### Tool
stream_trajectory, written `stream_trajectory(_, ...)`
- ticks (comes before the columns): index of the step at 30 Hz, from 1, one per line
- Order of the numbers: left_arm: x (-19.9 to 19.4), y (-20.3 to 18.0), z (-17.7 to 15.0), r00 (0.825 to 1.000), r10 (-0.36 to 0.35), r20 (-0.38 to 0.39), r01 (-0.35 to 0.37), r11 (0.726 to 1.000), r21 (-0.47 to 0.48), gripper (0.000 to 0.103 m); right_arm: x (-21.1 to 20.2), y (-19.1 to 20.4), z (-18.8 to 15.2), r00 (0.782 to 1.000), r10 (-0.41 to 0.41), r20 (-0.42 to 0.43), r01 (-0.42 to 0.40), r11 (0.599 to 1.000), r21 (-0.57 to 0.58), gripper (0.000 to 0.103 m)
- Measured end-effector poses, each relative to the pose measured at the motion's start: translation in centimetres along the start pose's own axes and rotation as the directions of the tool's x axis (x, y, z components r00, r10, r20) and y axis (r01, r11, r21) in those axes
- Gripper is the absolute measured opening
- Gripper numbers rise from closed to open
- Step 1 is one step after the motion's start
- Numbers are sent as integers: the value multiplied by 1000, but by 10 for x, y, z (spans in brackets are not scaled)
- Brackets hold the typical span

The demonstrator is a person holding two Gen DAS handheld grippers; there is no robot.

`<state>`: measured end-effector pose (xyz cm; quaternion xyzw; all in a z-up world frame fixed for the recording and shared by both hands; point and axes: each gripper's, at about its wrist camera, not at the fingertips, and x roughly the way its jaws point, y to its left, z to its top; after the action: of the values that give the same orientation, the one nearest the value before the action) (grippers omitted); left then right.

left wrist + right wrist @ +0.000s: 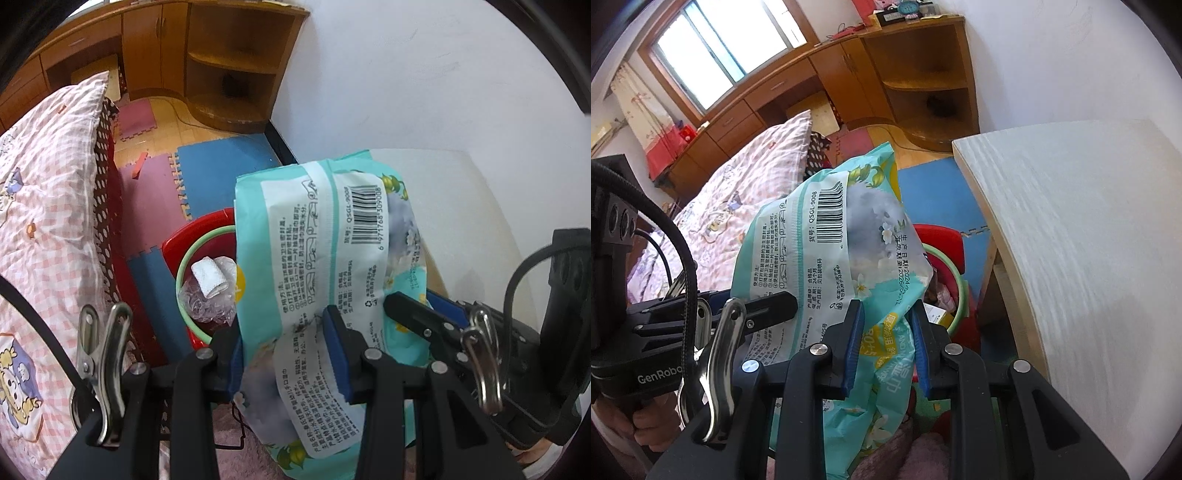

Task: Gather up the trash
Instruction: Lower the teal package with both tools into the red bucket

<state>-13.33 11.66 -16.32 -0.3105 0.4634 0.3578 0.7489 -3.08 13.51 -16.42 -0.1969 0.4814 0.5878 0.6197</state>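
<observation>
We find both grippers pinching one wipes pack (325, 236): left gripper (288, 354) jaws at its lower edge, right gripper (886, 332) jaws on its side. Pack is held in air, above the bin (184, 266) on the floor. Bin already holds tissue (210, 277) and wrap. Pack not yet dropped in.

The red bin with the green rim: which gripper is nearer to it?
Hard to tell; perhaps the right. Both grippers clamp the teal wipes pack above the bin. The right gripper hangs near its rim; the left gripper is beside it, towards the bed.
</observation>
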Motion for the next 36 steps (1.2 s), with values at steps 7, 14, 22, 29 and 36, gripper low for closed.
stream_trajectory(7,35,21,14,999,14,-32,-14,1000,-5,41,50,1,4,999,-34,-42,35,999,29,27)
stream_trajectory(14,75,52,22,998,13,-67,-14,1000,-17,41,105,-1,7,995,-57,-82,61,997,46,27)
stream_trajectory(22,129,84,22,995,28,-98,-29,1000,-8,41,171,-6,2,990,-69,-127,78,994,71,27)
stream_trajectory(29,176,103,18,992,29,-123,-29,1000,3,41,214,-16,-8,982,-101,-160,115,990,86,27)
stream_trajectory(36,214,120,19,990,16,-140,-19,1000,-19,41,254,-28,-9,974,-129,-187,146,986,81,27)
